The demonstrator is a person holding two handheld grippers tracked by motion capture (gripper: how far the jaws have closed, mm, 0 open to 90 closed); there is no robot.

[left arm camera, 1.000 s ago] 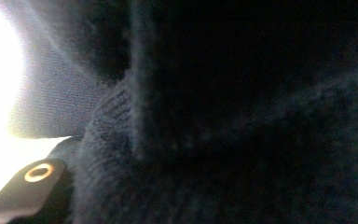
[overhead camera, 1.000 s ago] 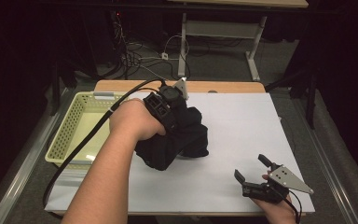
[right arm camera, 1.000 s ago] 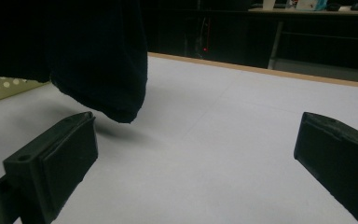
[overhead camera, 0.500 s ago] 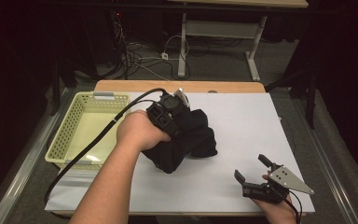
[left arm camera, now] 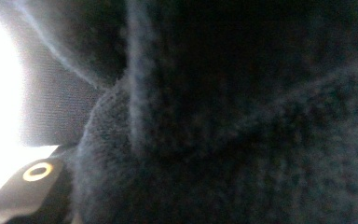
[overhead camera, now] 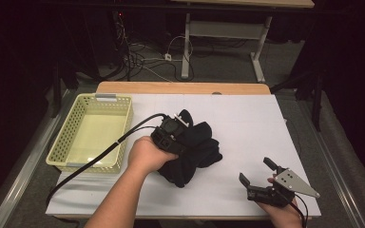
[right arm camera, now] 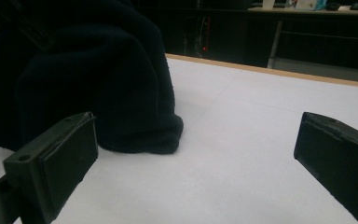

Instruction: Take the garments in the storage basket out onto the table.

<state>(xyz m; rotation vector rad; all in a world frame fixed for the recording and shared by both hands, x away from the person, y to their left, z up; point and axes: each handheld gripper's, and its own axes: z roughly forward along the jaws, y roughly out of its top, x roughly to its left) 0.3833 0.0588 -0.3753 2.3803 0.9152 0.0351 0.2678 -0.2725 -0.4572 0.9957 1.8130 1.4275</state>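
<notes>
right gripper (overhead camera: 260, 175): lower right of the high view, resting on the white table sheet (overhead camera: 247, 123), jaws spread wide with nothing between them.
left gripper (overhead camera: 171, 134): centre of the frame, buried in the cloth; jaws partly closed, but whether they pinch it I cannot tell.
black knitted fleece garment (overhead camera: 195, 152): a crumpled heap mid-table, right of the basket.
handling: likely soft, light, floppy; best taken at a thick fold.
pale yellow plastic lattice basket (overhead camera: 71, 142): left, farther back, apart from the garment.
</notes>
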